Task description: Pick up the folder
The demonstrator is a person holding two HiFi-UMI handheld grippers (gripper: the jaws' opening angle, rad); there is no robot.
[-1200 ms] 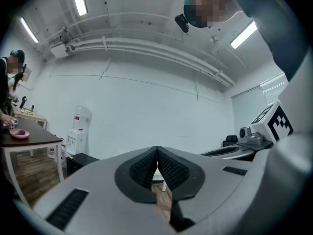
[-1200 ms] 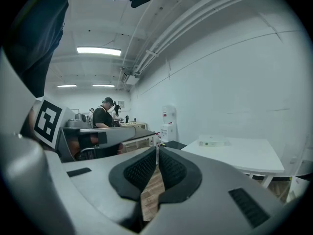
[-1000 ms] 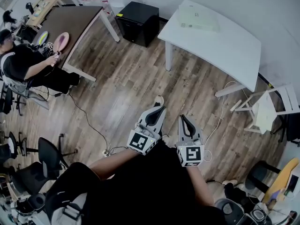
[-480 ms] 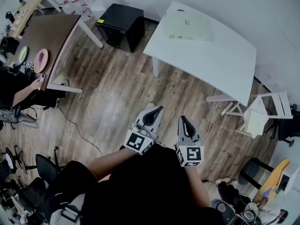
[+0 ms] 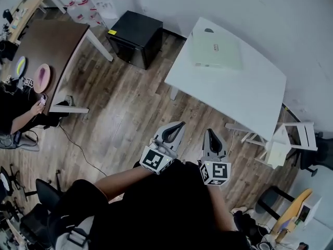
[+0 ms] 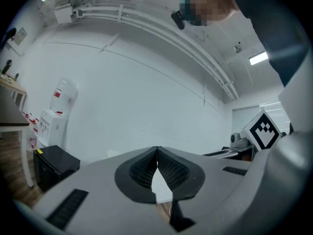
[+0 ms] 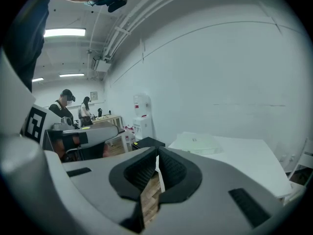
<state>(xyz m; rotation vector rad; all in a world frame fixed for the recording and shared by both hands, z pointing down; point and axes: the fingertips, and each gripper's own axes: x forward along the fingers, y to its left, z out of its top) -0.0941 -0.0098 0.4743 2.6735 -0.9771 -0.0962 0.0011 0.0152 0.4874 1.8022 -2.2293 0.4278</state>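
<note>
Jaws pressed together and empty on left gripper and right gripper, both over floor near table, folder on table's far end, cabinet left of table

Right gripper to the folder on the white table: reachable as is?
Probably not yet: the right gripper is short of the white table, and the folder lies near its far edge. Nothing blocks the way.
</note>
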